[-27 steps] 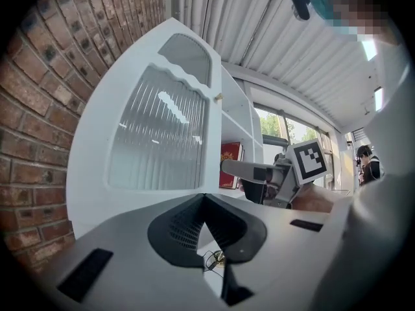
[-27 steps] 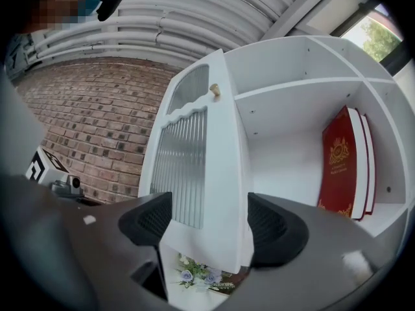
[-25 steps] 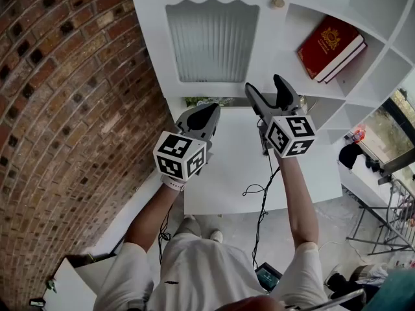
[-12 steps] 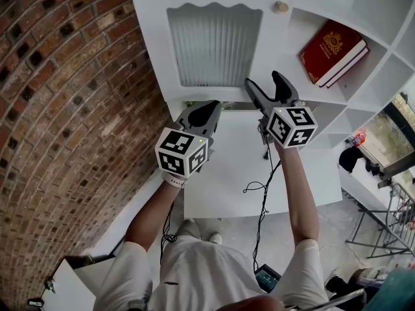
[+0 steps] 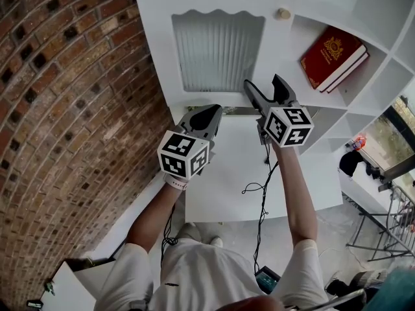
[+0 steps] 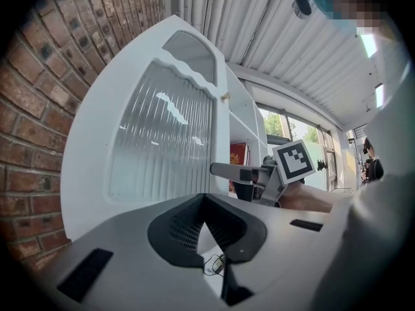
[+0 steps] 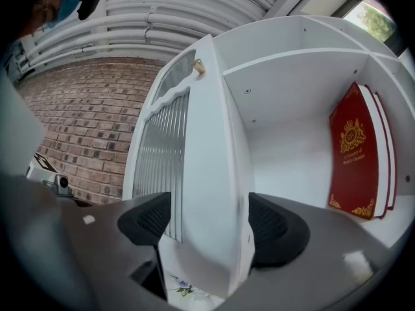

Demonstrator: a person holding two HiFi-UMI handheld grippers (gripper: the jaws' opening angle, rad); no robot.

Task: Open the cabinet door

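The white cabinet door (image 5: 217, 50) has a ribbed glass pane and a small round knob (image 5: 283, 13) near its free edge. My right gripper (image 5: 264, 86) is open at the door's lower free corner. In the right gripper view the right gripper (image 7: 213, 229) has a pad on each side of the door's edge (image 7: 217, 167), with the knob (image 7: 198, 65) far above. My left gripper (image 5: 206, 116) is shut and holds nothing, just below the door. In the left gripper view the left gripper (image 6: 206, 222) points at the glass pane (image 6: 162, 141).
A red book (image 5: 332, 50) leans in the open shelf compartment right of the door. A brick wall (image 5: 71, 109) runs close along the left. A white table (image 5: 214, 186) lies under my arms, with a black cable (image 5: 262, 186) hanging from the right gripper.
Both grippers have crept a little toward the cabinet. The right gripper's open jaws now reach further over the door's lower edge. The left gripper stays shut.
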